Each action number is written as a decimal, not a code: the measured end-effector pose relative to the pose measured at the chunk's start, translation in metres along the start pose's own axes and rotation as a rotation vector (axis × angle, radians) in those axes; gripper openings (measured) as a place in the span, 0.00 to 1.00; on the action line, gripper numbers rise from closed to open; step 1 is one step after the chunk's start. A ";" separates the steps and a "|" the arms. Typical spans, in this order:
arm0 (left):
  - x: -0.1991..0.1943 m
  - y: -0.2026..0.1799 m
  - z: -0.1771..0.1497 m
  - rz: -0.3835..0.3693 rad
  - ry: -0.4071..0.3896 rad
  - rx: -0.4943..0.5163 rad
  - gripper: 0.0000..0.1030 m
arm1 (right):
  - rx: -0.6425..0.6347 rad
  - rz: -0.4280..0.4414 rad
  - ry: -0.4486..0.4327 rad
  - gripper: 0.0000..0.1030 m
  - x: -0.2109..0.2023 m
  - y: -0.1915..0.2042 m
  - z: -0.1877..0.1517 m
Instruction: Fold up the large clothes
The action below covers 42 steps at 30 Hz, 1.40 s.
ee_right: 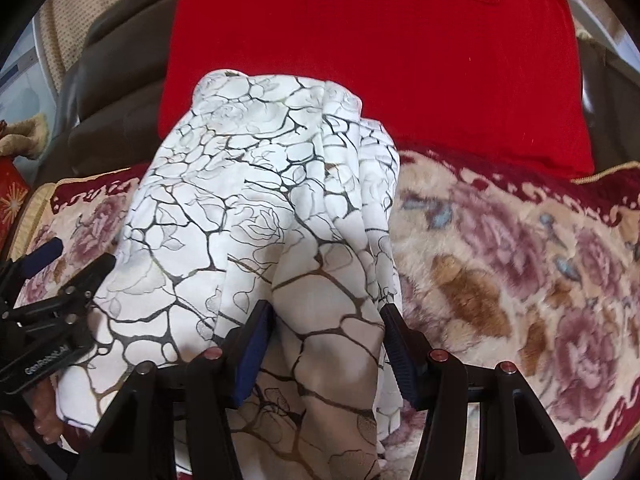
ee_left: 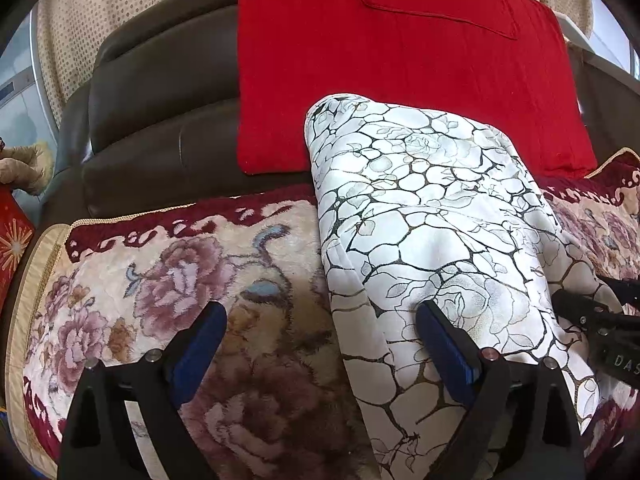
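A white garment with a black vein and rose print (ee_left: 432,208) lies folded in a long strip on the floral sofa cover (ee_left: 160,280). My left gripper (ee_left: 320,320) is open, straddling the garment's left edge; its right finger (ee_left: 448,344) rests on the cloth and its left finger (ee_left: 200,340) is over the cover. In the right wrist view the garment (ee_right: 248,184) bunches up near me. My right gripper (ee_right: 326,332) is partly open, with a thick fold of the cloth between its fingers. The right gripper also shows in the left wrist view (ee_left: 600,320), the left gripper in the right wrist view (ee_right: 60,280).
A red cloth (ee_left: 400,64) hangs over the brown leather sofa back (ee_left: 160,100) behind the garment. A red box (ee_left: 12,240) and a plush toy (ee_left: 24,164) sit at the far left. A spotted curtain (ee_left: 100,0) hangs behind.
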<state>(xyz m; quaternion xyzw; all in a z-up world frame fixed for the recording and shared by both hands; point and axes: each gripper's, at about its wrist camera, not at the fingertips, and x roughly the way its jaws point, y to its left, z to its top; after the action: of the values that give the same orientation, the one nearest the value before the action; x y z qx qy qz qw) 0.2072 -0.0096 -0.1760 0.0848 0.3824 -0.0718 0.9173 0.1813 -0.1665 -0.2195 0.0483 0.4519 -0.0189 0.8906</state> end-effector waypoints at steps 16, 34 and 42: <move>0.010 0.021 0.014 0.005 0.025 -0.084 0.93 | 0.104 0.184 -0.004 0.54 0.013 -0.008 0.113; -0.010 0.013 0.006 -0.048 -0.032 -0.030 0.93 | 0.124 0.243 0.047 0.55 -0.012 -0.032 0.077; -0.004 0.006 -0.009 -0.045 -0.019 -0.039 0.94 | 0.124 0.237 0.112 0.55 -0.008 -0.027 0.016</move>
<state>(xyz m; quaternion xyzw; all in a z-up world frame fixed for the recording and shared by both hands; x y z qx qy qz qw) 0.1991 -0.0020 -0.1785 0.0574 0.3769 -0.0859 0.9205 0.1872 -0.1951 -0.2057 0.1572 0.4899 0.0615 0.8553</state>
